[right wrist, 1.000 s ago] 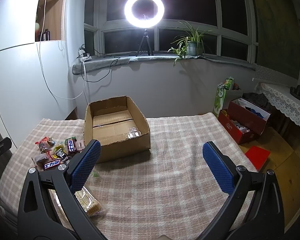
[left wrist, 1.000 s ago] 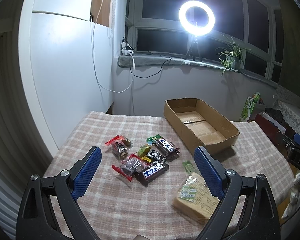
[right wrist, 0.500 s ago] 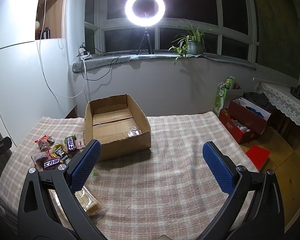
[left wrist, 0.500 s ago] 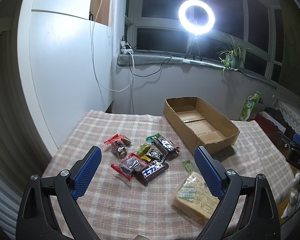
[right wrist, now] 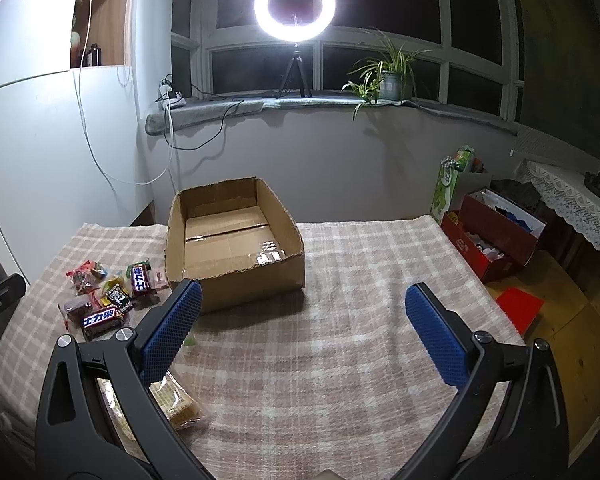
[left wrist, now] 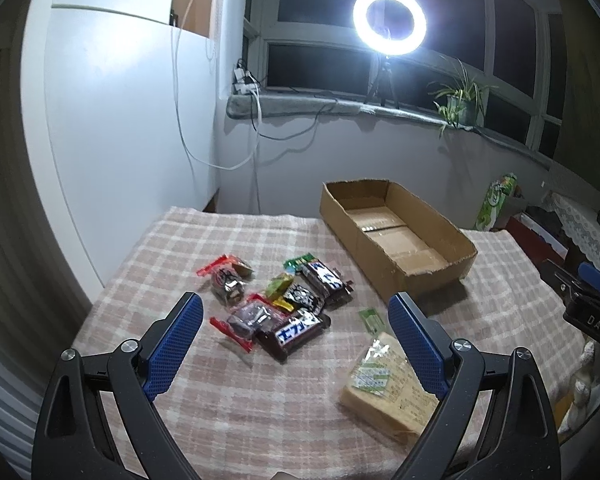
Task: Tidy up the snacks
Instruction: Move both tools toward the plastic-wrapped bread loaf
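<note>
My left gripper (left wrist: 296,344) is spread wide, jaws holding nothing, hanging above the checked cloth (left wrist: 220,400). My right gripper (right wrist: 302,330) is just as wide apart, empty too, touching nothing. One cardboard box (right wrist: 236,236) sits open at twelve o'clock in my right view, and at one o'clock in my left. One large tan packet (left wrist: 388,392) lies at four o'clock on the left, behind my right-hand finger. The pile of small snacks (left wrist: 284,304) sits dead ahead of my left gripper, at nine o'clock from the box: roughly eight wrappers, overlapping, exact count unclear. One small green sachet (left wrist: 370,320) lies between pile and packet.
</note>
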A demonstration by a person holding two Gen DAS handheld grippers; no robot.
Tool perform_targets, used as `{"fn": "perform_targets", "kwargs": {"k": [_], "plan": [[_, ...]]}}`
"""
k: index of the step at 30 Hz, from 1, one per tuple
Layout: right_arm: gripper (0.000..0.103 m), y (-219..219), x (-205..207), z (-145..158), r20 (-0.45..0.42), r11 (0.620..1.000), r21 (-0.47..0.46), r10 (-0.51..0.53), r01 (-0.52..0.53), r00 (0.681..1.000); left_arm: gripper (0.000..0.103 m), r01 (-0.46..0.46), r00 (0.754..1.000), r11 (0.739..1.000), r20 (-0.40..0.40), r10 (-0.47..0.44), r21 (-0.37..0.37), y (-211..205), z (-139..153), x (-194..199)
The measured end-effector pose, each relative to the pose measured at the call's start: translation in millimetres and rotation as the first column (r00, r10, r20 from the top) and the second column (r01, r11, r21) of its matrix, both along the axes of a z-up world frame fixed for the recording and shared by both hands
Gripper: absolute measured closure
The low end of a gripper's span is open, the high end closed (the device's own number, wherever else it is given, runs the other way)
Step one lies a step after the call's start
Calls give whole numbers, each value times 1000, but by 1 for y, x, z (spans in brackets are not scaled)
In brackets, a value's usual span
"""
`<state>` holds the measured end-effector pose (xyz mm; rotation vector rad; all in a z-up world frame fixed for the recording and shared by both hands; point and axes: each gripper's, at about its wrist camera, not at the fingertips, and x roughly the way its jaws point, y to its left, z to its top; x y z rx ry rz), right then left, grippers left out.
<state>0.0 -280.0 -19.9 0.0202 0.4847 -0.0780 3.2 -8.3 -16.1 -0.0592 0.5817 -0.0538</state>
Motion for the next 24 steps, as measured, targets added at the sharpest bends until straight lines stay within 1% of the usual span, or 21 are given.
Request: {"fn": "perform_targets", "kwargs": {"k": [4, 7, 10, 14, 15, 16, 18, 21, 22, 23, 24], "plan": [[0, 0, 13, -5, -27, 1000, 0, 18, -18, 999, 9, 25, 999, 999, -41, -26, -31, 0, -7, 5], [0, 2, 20, -9, -51, 999, 8, 52, -52, 997, 9, 38, 997, 998, -69, -42, -53, 0, -13, 7], [0, 6, 24, -15, -78, 995, 11, 98, -97, 992, 9, 52, 993, 994, -103, -62, -92, 2, -21, 8], [0, 6, 33, -26, -133, 982, 78, 181, -172, 974, 10, 70, 984, 988, -153, -91, -138, 3, -34, 10], [3, 6, 36, -31, -152, 974, 109, 213, -198, 965, 10, 74, 981, 986, -166, -99, -149, 2, -37, 10], [9, 5, 39, -35, -172, 965, 143, 245, -222, 954, 10, 80, 978, 983, -180, -109, -163, 2, -41, 11], [14, 5, 45, -46, -220, 936, 220, 322, -275, 921, 14, 90, 968, 975, -213, -134, -205, 1, -50, 12], [17, 10, 52, -61, -266, 900, 290, 402, -325, 876, 18, 101, 952, 958, -253, -171, -268, 0, -60, 13], [19, 12, 53, -65, -275, 891, 303, 423, -340, 864, 19, 105, 947, 953, -263, -183, -283, 0, -63, 13], [20, 15, 54, -69, -289, 875, 324, 454, -360, 843, 20, 107, 942, 948, -273, -193, -299, -1, -66, 13], [23, 18, 56, -71, -298, 864, 337, 474, -374, 828, 22, 110, 936, 942, -284, -206, -318, -2, -69, 12]]}}
